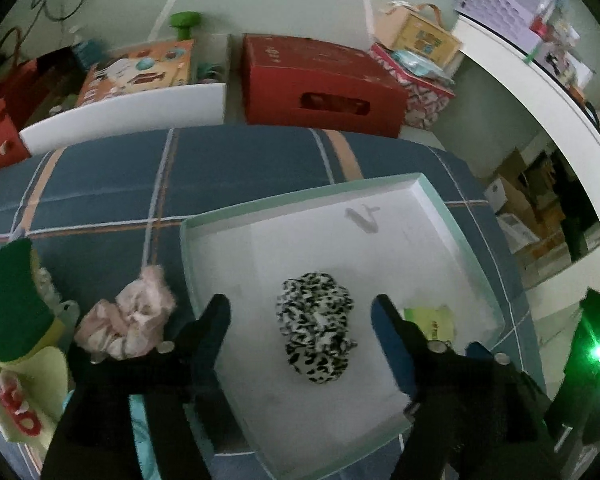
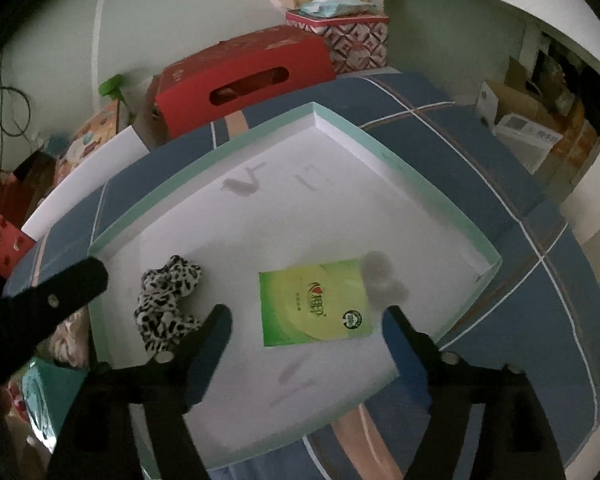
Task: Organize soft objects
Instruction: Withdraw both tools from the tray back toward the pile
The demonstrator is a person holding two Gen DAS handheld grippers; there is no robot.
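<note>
On the blue plaid bedspread [image 1: 100,168], the pink fluffy cloth [image 1: 128,320] lies outside the white tray [image 1: 476,256], just left of the wide-open, empty left gripper [image 1: 300,312], nearer than the equally open, empty right gripper [image 2: 306,320].

The tissue pack [image 1: 430,322] is half hidden behind the right finger of the left tongs [image 1: 300,312]. The print on the pack is too small to be read. The near corner of the tray [image 2: 440,204] is cut off behind the right tongs [image 2: 306,318].

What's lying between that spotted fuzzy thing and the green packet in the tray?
Nothing: in the right wrist view only bare white tray floor separates the leopard-print scrunchie from the green tissue packet. One finger of the right gripper pokes up near that gap.
</note>
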